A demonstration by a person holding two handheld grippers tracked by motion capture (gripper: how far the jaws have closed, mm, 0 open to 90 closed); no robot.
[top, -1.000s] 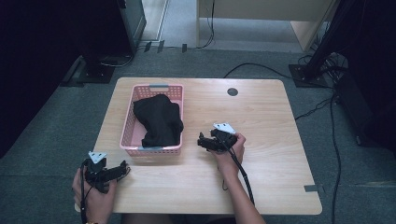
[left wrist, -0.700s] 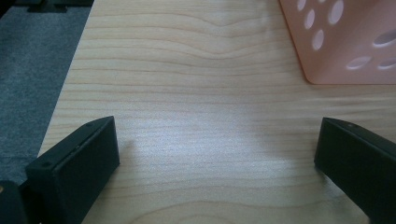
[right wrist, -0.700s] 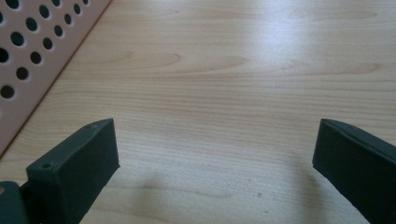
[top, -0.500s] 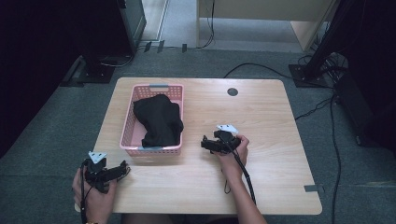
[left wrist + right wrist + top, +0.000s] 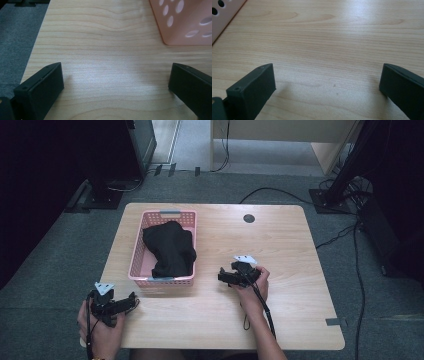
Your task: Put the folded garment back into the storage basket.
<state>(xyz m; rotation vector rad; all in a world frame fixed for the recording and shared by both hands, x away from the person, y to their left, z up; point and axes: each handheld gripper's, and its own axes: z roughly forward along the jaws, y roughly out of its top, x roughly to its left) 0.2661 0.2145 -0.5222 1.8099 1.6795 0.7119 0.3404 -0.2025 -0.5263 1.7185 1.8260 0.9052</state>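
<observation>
The pink basket [image 5: 164, 249] stands on the left half of the wooden table [image 5: 280, 240], and the black cloth [image 5: 169, 248] lies bunched inside it, draped toward its near wall.

The left gripper [image 5: 131, 302] sits at the table's near-left corner, in front of the basket's near-left corner and a little apart from it. The person's left hand [image 5: 100, 330] grasps it from behind, forearm coming up from the near edge, jaws pointing to the right along the table. In the left gripper view the jaws stand wide apart with bare wood between them, and the basket's perforated corner [image 5: 185, 21] shows ahead on the right.

The right gripper [image 5: 221, 277] lies to the right of the basket, near its near-right corner but clear of it. The right hand [image 5: 252, 282] holds it low over the wood, jaws pointing toward the basket and spread wide with nothing between them.

Compared with half a second ago, the right gripper has edged slightly toward the near edge; the left gripper, basket and cloth are unchanged.
</observation>
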